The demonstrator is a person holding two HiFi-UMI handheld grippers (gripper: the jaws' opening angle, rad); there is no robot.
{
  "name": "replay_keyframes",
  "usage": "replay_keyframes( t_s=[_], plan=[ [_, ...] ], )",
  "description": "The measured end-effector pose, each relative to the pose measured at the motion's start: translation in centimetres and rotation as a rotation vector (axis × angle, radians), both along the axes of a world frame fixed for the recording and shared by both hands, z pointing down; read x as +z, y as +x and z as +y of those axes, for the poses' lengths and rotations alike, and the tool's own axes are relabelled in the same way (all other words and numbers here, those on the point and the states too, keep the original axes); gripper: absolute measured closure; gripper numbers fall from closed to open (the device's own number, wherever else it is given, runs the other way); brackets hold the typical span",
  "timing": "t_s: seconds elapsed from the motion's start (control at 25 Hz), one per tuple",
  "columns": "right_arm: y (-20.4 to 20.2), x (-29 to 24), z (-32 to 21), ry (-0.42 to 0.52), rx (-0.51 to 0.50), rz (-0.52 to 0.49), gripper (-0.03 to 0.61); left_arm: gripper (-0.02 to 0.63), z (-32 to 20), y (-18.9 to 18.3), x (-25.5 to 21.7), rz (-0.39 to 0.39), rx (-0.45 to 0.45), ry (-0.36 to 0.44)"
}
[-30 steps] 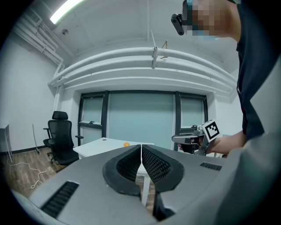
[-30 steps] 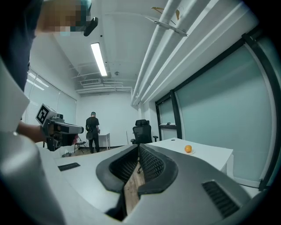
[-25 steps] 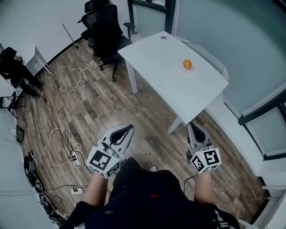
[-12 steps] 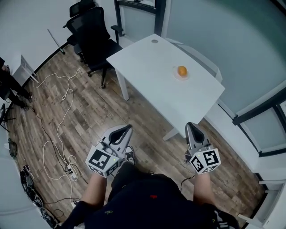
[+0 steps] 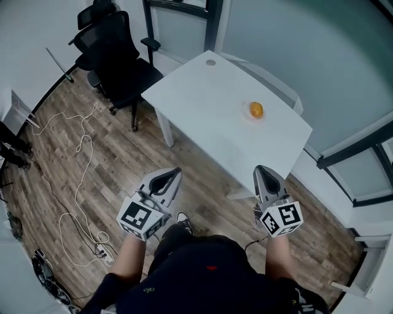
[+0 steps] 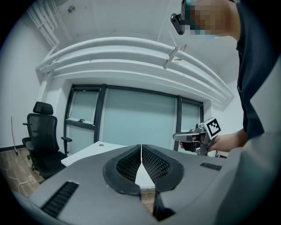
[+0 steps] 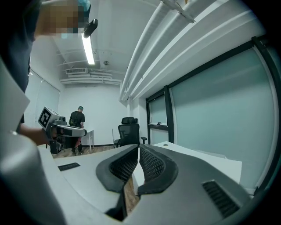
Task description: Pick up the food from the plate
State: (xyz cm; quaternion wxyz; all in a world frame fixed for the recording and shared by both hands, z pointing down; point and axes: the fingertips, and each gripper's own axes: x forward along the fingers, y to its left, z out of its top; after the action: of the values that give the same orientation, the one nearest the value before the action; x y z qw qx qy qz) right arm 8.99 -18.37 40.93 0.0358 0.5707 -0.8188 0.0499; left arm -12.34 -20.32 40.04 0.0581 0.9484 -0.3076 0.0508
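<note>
Dark shirt (image 5: 209, 273); 2 grey hand-held grippers (image 5: 177, 171) (image 5: 260, 168), marker cubes (image 5: 140, 218) (image 5: 282, 219).

I see a black office chair (image 5: 116, 52) standing just beside the white table (image 5: 202, 104). White cables (image 5: 83, 140) trail loosely across the wood floor (image 5: 123, 153).

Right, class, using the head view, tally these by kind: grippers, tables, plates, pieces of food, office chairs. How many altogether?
grippers: 2, the left gripper and the right gripper
table: 1
plate: 1
orange food: 1
office chairs: 2
Total: 7
</note>
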Motion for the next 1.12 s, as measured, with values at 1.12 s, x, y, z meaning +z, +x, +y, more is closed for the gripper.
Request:
replay_keyframes(
  t_s=[1.12],
  plan=[
    [5.2,1.8,-19.9,-0.012,0.109,0.058,0.549,0.591,-22.4,6.3,1.2,-0.042,0.150,-0.009]
  ],
)
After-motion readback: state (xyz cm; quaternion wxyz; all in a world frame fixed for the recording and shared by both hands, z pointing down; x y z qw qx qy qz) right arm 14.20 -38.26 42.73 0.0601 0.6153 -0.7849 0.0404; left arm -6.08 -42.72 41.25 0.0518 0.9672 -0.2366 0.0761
